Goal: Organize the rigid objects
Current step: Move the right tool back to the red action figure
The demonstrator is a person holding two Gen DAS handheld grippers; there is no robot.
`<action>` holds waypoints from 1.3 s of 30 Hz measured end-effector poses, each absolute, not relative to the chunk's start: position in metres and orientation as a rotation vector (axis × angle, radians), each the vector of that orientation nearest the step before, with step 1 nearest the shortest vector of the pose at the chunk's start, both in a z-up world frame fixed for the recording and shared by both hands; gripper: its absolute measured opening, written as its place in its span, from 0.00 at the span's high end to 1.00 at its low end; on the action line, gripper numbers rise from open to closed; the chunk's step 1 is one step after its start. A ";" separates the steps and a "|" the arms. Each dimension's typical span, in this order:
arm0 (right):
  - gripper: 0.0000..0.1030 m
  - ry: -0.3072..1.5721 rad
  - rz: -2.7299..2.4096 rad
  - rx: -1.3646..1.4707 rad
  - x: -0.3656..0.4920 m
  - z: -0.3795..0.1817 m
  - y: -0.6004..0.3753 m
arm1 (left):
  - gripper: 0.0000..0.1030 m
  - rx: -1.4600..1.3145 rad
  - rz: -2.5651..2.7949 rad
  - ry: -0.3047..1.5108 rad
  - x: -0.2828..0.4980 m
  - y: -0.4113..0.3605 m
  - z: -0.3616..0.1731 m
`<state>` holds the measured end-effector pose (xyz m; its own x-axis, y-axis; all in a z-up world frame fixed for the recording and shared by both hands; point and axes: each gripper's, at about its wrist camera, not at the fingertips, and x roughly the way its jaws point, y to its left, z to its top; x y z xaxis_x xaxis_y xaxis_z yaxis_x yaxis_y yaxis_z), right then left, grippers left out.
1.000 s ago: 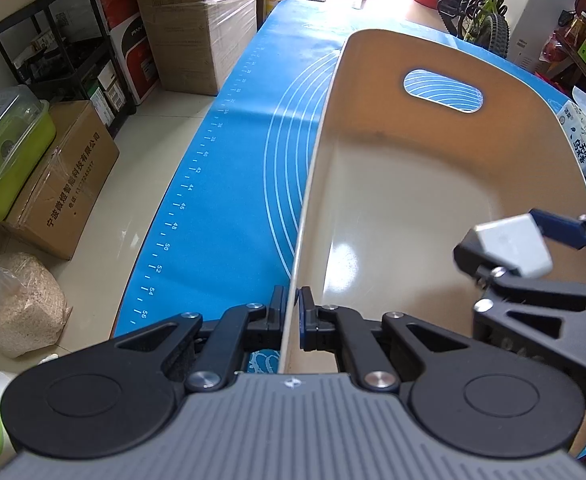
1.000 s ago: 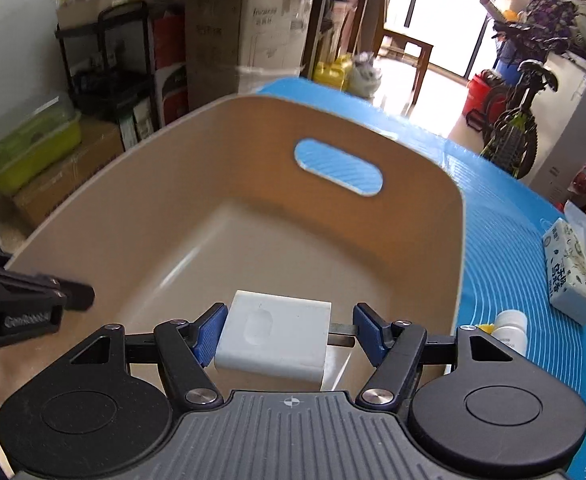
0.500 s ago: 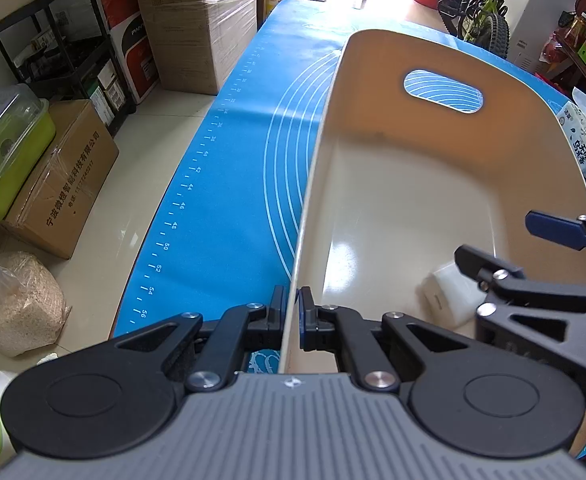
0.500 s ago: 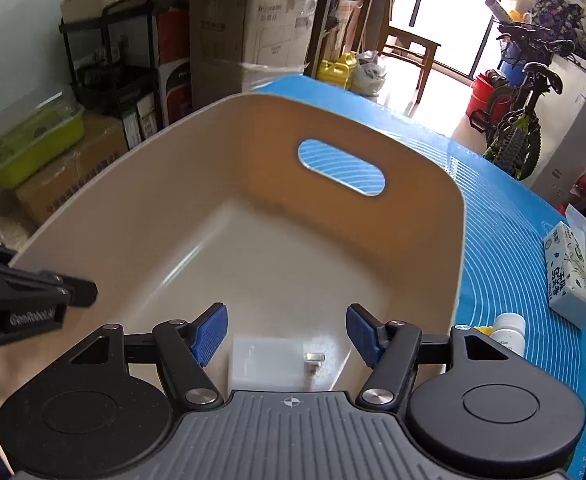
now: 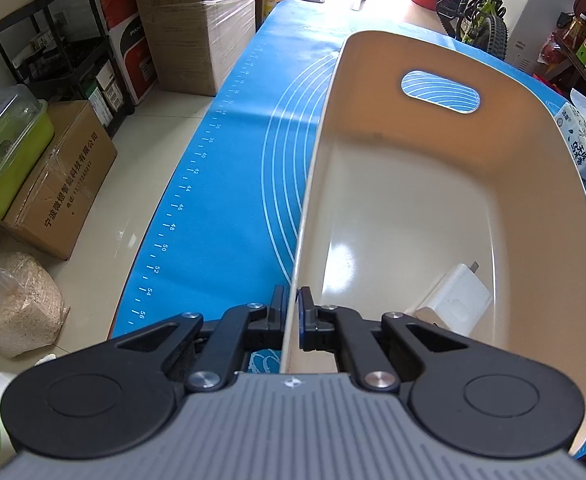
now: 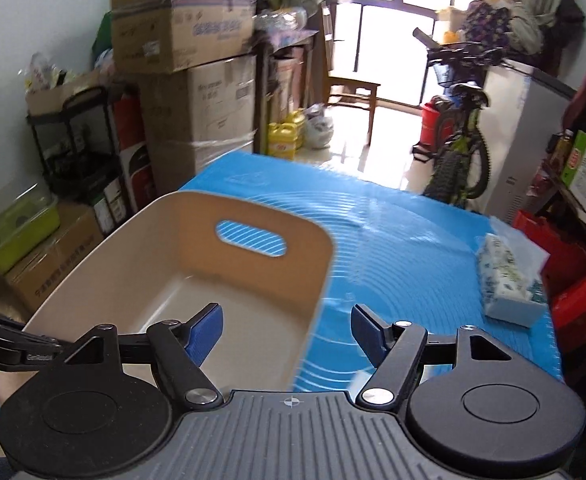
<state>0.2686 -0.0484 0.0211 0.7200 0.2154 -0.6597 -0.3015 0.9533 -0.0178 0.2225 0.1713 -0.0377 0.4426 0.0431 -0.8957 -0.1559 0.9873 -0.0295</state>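
Note:
A beige bin (image 5: 409, 216) with a handle slot stands on the blue mat (image 5: 229, 200). My left gripper (image 5: 291, 312) is shut on the bin's near left wall, one pad on each side of the rim. A white charger (image 5: 455, 298) lies on the bin floor near the front right, prongs up. In the right wrist view the bin (image 6: 133, 276) sits lower left; my right gripper (image 6: 287, 332) hangs above its right rim, jaws opening with nothing between them. The left gripper's arm shows at that view's left edge.
A tissue pack (image 6: 507, 280) lies on the mat right of the bin, also seen in the left wrist view as a tissue pack (image 5: 583, 142). Cardboard boxes (image 5: 197, 20), a green container (image 5: 5, 152) and a bicycle (image 6: 459, 148) stand around the table.
The right gripper let go of the white charger, which dropped onto the bin floor. It then rose and swung right, out of the left wrist view. The left gripper kept still.

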 end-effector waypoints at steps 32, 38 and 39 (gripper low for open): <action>0.33 0.902 -0.025 0.074 0.249 -0.073 -0.185 | 0.93 -0.111 0.125 1.108 0.223 0.171 -0.037; 0.35 0.915 0.001 0.164 0.252 -0.083 -0.192 | 0.93 -0.110 0.126 1.108 0.222 0.173 -0.037; 0.37 0.921 0.006 0.169 0.254 -0.084 -0.191 | 0.93 -0.109 0.126 1.108 0.222 0.173 -0.037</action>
<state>0.2536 -0.1915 -0.0842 0.6063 0.0772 -0.7915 0.0674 0.9867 0.1479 0.2223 0.1727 -0.0371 0.4408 0.0473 -0.8964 -0.1560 0.9875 -0.0246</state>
